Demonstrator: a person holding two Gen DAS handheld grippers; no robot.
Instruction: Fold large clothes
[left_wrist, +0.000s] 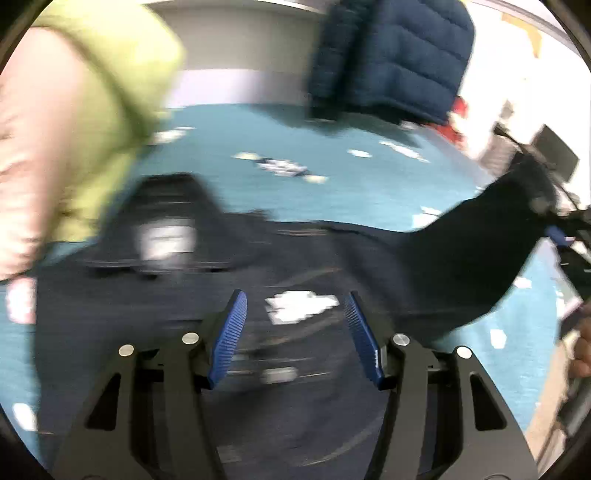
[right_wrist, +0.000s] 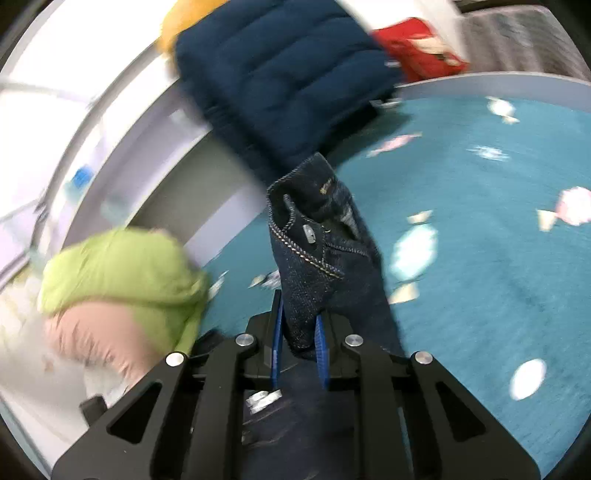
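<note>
Jaws of the right gripper (right_wrist: 299, 347) are clamped on a fold of the dark denim jeans (right_wrist: 317, 258); the two blue pads press the cloth from either side, and the pinched denim stands up past the fingertips, showing contrast stitching and one metal rivet. Jaws of the left gripper (left_wrist: 295, 328) stand apart, with nothing between the two ribbed blue pads; they hover just above the jeans (left_wrist: 258, 266), not touching them.

One pair of jeans is present. Most of it lies spread across the teal bedspread (left_wrist: 369, 177), directly below the left gripper. In the left wrist view, one end of the denim is drawn up off the surface toward the right edge, where the right gripper (left_wrist: 554, 229) holds it.

Three further garments are visible, all lying around the far edge of the bedspread: one navy quilted jacket (right_wrist: 280, 74), one lime-green and pink padded jacket (right_wrist: 122, 273), and one red item (right_wrist: 417, 48) beside the navy jacket. The bedspread (right_wrist: 480, 258) carries a scattered pale print. Both views are motion-blurred; finer detail cannot be read.
</note>
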